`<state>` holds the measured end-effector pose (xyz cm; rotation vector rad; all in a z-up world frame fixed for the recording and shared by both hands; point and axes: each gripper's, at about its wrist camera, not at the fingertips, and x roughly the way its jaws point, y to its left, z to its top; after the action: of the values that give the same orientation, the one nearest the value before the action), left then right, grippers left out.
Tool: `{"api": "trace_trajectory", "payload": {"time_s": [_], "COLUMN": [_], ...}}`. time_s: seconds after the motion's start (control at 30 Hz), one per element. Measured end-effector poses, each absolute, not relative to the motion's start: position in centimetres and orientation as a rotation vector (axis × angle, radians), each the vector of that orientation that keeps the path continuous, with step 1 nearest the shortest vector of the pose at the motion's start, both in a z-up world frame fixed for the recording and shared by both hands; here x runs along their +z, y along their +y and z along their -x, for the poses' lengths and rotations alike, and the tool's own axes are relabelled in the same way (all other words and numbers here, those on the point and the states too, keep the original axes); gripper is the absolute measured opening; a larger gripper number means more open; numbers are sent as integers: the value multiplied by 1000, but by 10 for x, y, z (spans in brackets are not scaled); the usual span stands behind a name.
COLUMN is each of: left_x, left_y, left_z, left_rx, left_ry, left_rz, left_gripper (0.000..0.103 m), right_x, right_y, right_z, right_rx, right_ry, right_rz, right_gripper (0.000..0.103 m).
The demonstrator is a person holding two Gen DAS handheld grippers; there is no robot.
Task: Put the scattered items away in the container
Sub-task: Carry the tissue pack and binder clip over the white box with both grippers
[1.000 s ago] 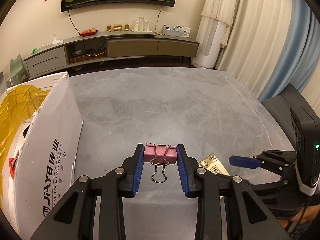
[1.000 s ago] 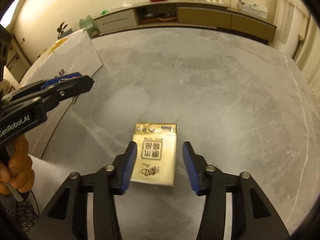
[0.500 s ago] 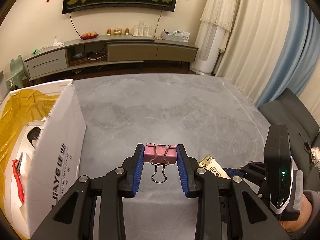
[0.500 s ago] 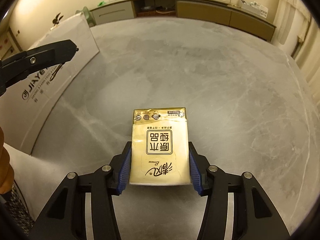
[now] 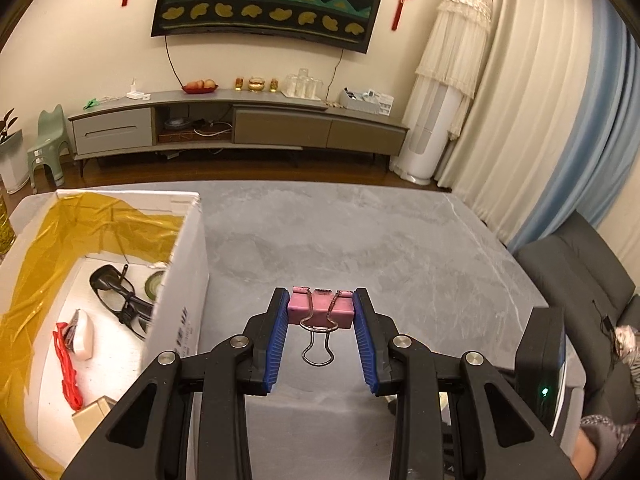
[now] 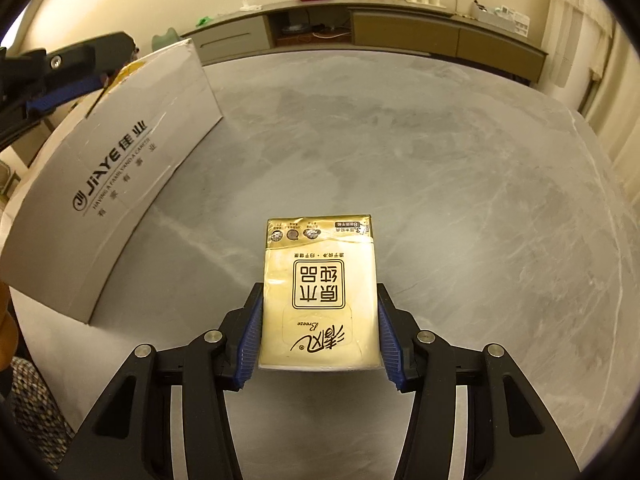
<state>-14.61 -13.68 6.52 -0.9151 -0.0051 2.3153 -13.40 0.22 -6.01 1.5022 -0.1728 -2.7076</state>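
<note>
Left tool (image 5: 320, 312) raised, gripping binder clip (image 5: 321, 311), box (image 5: 182, 280) beside

The binder clip (image 5: 321, 311) has a matt pink body and bare wire handles. The tissue pack (image 6: 320, 296) wears glossy, crinkled gold film. The cardboard box (image 6: 120, 184) looks smooth white, lined with shiny yellow plastic. The tabletop (image 6: 460, 200) is matt grey stone-look.
</note>
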Motion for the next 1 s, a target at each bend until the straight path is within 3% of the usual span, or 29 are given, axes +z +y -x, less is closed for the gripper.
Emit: {"api": "trace_trajectory", "payload": {"time_s": [0.33,1.0], "left_x": [82,109], "left_y": [-156,-201], "left_z": [147,152], "left_rx": [2363,2435], "left_ry": [-44,-172], "left_rz": [878,834], "left_gripper": [34,34], "right_x": [-29,32], "right_y": [-17,-77], "right_z": [129,143], "right_rx": [-2729,-2732], "right_ry": [-252,-116], "right_rz": [-1411,-1263], "right_gripper": [54,54]}}
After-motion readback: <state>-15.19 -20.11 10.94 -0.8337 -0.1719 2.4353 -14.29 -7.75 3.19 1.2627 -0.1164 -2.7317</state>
